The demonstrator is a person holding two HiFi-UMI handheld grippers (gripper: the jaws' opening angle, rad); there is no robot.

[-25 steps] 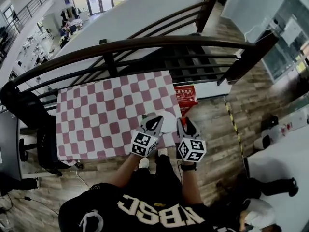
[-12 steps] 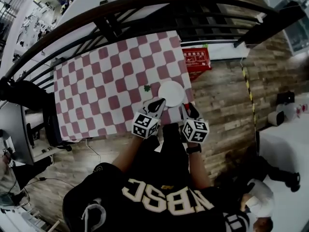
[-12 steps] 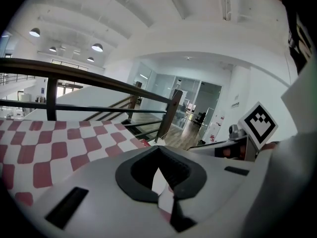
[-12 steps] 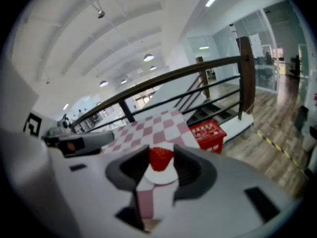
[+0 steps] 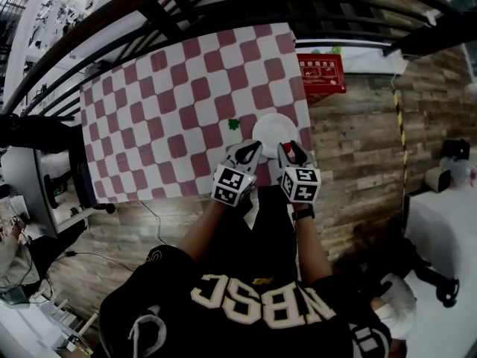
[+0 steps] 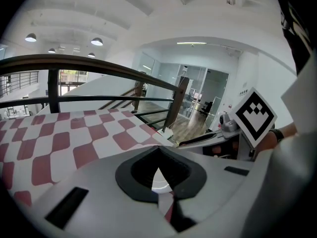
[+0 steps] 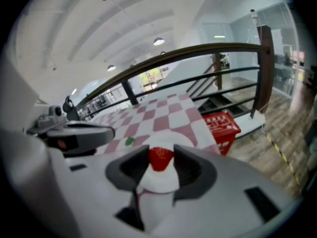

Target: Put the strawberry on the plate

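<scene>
Checkered table (image 5: 164, 103), my right tongs (image 5: 288, 148) pinching the strawberry (image 7: 161, 158), left tongs (image 5: 251, 151) closed empty; dropping early could miss the plate (image 5: 268, 125).

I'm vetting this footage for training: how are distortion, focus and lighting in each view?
Head view: strong fisheye, the checked tablecloth bulges; light is even. Right gripper view: strawberry slightly soft, corners black. Left gripper view: ceiling lamps blown out.

Red strawberry (image 7: 161, 158), white plate (image 5: 268, 129), red-and-white chequered tablecloth (image 5: 171, 103), red crate (image 5: 322, 71), brown plank floor (image 5: 358, 162).
</scene>
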